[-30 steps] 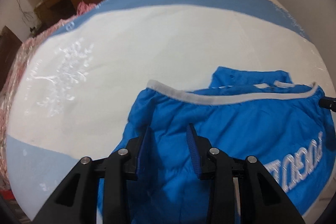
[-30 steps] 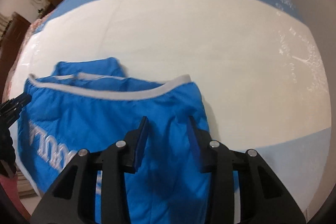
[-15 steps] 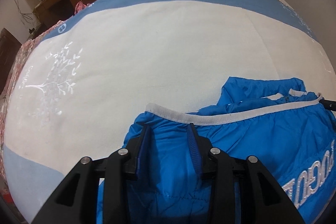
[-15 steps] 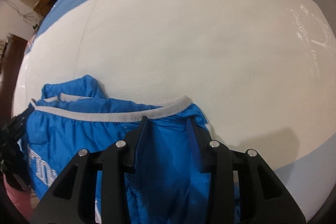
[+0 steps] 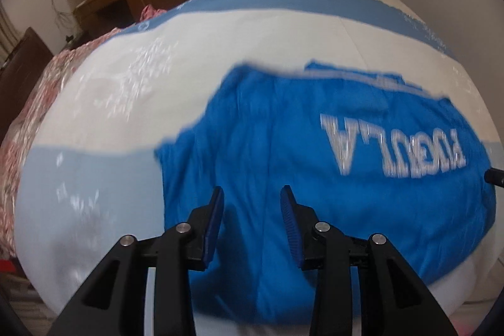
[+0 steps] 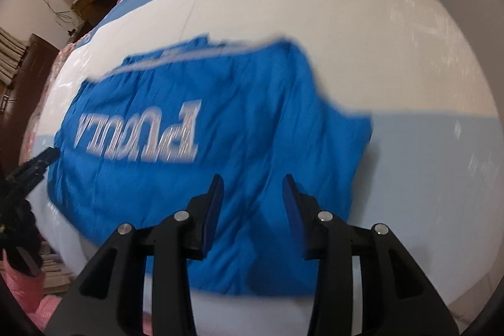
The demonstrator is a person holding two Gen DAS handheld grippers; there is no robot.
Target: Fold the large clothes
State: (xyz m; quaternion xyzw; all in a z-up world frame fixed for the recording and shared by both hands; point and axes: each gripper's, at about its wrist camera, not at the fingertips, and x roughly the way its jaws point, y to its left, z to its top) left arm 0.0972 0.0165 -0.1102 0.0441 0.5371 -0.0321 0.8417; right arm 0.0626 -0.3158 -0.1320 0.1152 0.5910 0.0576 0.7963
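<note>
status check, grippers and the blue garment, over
Left gripper and right gripper: jaws open, holding nothing. Blue garment lies folded on the bed, lettering up. Nothing in the way.

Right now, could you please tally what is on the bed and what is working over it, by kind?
Blue garment: 1
Bedspread: 1
Claws: 2, the left claw and the right claw, both open
Total: 4
</note>
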